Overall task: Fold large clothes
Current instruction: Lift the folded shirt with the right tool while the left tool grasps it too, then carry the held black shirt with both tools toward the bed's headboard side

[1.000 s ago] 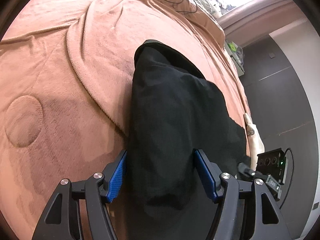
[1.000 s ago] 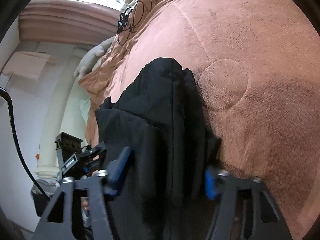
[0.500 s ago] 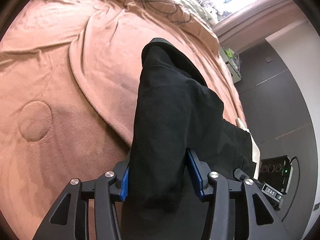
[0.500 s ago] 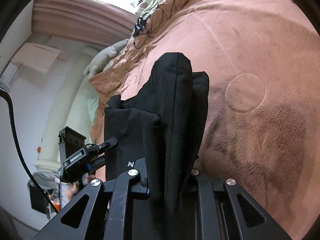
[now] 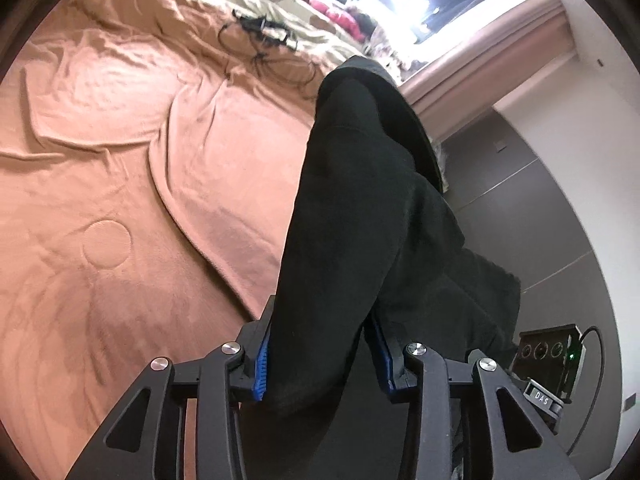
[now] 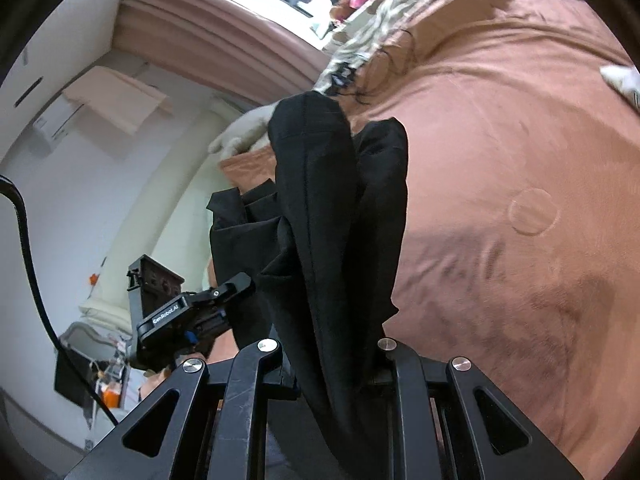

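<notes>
A large black garment hangs bunched between my two grippers, lifted off the bed. My left gripper is shut on one edge of it; the blue pads press the cloth. My right gripper is shut on another edge of the black garment, which drapes in long folds away from the jaws. The left gripper also shows in the right wrist view, at the garment's far side.
A wrinkled orange-brown blanket covers the bed under the garment. Black cables and loose clothes lie at the bed's far end by a bright window. Grey wall panels stand right of the bed.
Both grippers closed on the black garment and raised it off the blanket. The views tilted up toward the window and the far end of the bed.
</notes>
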{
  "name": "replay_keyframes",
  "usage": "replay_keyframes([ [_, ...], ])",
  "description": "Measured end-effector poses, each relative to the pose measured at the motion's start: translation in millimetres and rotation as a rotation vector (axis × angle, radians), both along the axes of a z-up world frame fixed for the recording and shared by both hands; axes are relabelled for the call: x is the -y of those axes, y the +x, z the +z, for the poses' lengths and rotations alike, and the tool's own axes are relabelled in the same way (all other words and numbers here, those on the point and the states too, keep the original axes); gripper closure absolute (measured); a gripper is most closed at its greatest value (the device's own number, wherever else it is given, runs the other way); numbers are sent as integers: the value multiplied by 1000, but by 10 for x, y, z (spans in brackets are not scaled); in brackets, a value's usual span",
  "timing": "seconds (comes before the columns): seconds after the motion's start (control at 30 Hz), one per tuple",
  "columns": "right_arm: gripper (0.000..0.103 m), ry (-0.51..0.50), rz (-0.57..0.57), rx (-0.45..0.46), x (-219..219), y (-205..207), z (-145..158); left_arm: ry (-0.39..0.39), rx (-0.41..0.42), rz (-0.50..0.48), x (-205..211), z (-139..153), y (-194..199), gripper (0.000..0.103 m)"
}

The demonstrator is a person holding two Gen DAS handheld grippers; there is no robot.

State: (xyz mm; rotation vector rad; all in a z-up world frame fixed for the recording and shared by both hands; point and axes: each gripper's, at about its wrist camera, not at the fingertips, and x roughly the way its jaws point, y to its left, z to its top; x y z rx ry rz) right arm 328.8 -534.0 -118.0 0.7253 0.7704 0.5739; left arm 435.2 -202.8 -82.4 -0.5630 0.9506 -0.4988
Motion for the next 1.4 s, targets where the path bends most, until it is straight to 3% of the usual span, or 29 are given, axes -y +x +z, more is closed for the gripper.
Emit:
replay_keyframes([
  [0.43,85,-46,51,162,-488,-653,811,-91,169,59,-466,795,-810,70],
  [0.87,85,-70,129,297,-1292,-1249,1435,-82,314,140,-1293,1555,-1660,70],
  [1.4,85,-94,330,387,-2593,-1752,1750,-74,400,314,-2609,1902,-2726,71],
])
